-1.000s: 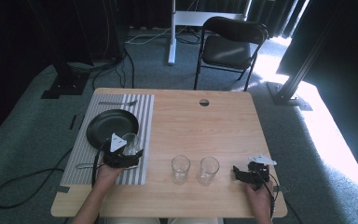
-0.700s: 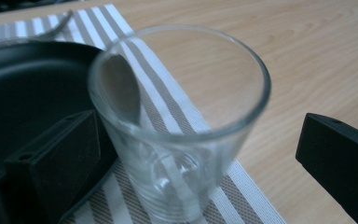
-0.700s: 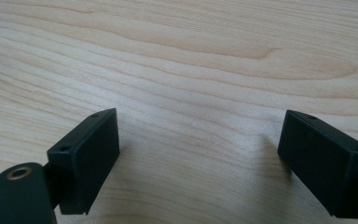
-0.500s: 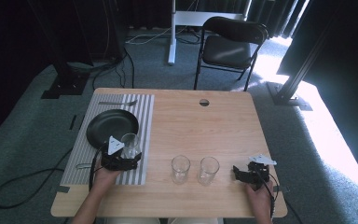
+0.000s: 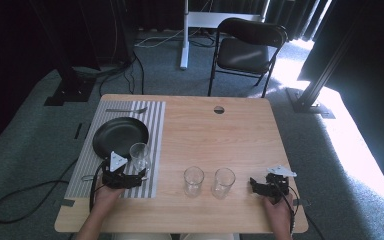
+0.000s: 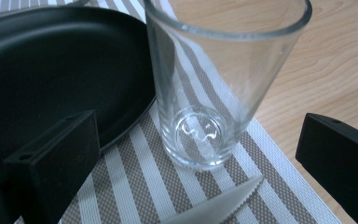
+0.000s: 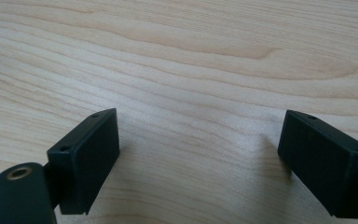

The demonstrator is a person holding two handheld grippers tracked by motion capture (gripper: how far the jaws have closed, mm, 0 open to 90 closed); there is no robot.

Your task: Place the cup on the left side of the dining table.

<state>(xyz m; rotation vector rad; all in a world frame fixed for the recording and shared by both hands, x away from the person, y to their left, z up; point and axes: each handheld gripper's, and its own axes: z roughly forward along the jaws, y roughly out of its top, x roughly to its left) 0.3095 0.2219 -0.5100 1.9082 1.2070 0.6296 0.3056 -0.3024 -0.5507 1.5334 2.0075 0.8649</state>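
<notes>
One clear drinking glass [image 6: 219, 93] stands upright on the striped placemat [image 6: 135, 186], its base just beside the rim of the black plate [image 6: 51, 70]; whether the two touch cannot be told. Left gripper view: glass sits ahead of and between the two black jaws, neither pad touching it. Jaws have just been opening and now stand wide apart, glass free. A serrated knife tip [image 6: 214, 207] lies on the mat just in front of the glass base, between the jaws.

High view: same glass [image 5: 139, 156] at the near right part of the placemat [image 5: 155, 130], just right of the plate [image 5: 120, 137]. Left gripper [image 5: 130, 177] is low at the mat's near edge, right behind the glass, held by the left hand [image 5: 105, 197].

Two more empty glasses stand on bare wood near the table's front middle, close side by side but apart: left one [image 5: 193, 180], right one [image 5: 223, 182]. A fork [image 5: 125, 109] lies at the mat's far edge, beyond the plate.

Right gripper [image 5: 260, 186] rests low on the table [image 5: 215, 135] to the right of the pair, clear of both, in the right hand [image 5: 279, 210]. Right gripper view: jaws wide apart over plain wood grain [image 7: 191, 56], nothing between them.

Beyond the table: a dark folding chair [image 5: 250, 47] on grey carpet.
</notes>
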